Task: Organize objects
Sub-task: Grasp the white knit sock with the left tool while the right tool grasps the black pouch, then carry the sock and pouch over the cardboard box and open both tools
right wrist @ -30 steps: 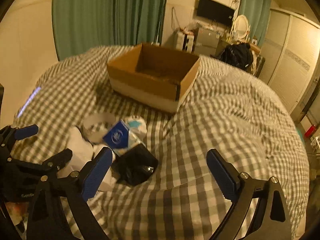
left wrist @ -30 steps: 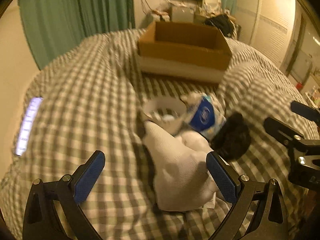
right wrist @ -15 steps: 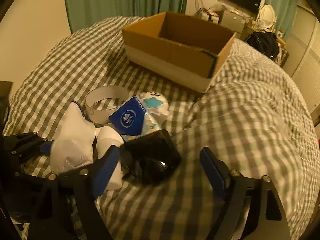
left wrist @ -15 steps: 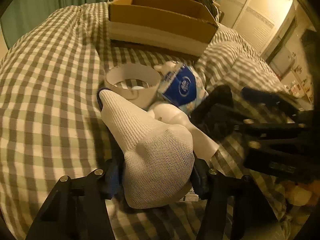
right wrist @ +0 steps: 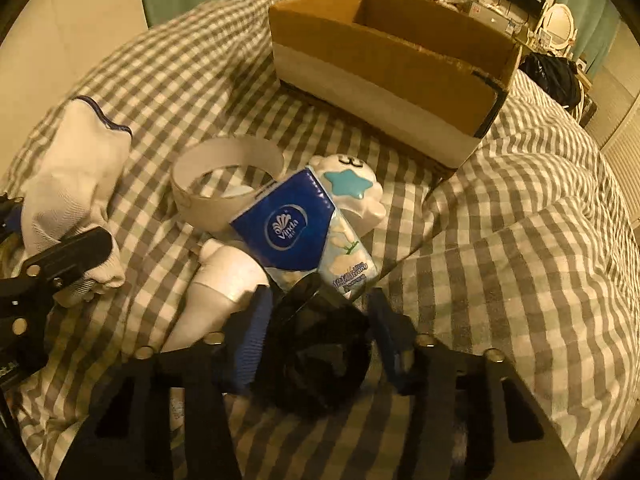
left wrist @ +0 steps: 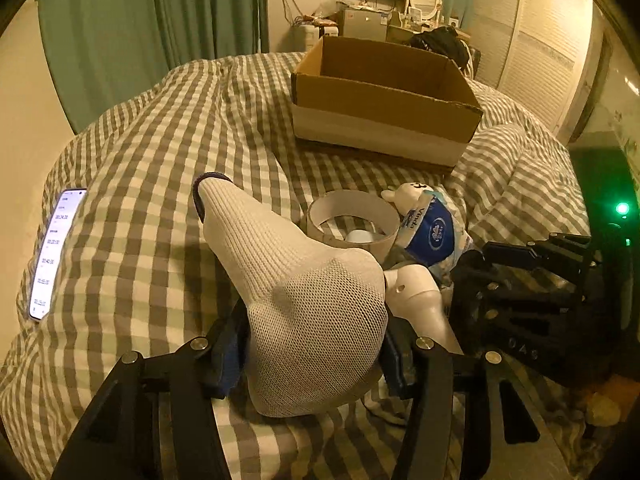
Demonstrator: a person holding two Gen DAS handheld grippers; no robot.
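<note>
Both hands are picking up at once: the left gripper (left wrist: 312,356) is clamping the white sock (left wrist: 304,292), while the right gripper (right wrist: 320,336) has just been closing around the black object (right wrist: 320,356) (grip looks snug). Next, I'd judge, they're lifting toward the cardboard box (left wrist: 384,120) beyond the pile.

both views are lit dimly by warm, yellowish indoor light, and everything is tinted amber. strong fisheye bending is seen toward the edges, and the corners are cut off by a black circular vignette. soft shadows are cast on the checked bedding (left wrist: 160,168) beside the objects. a lit phone screen (left wrist: 52,256) is blown out, and a green lamp (left wrist: 621,208) flares. slight softness is noticed in the right wrist view.
</note>
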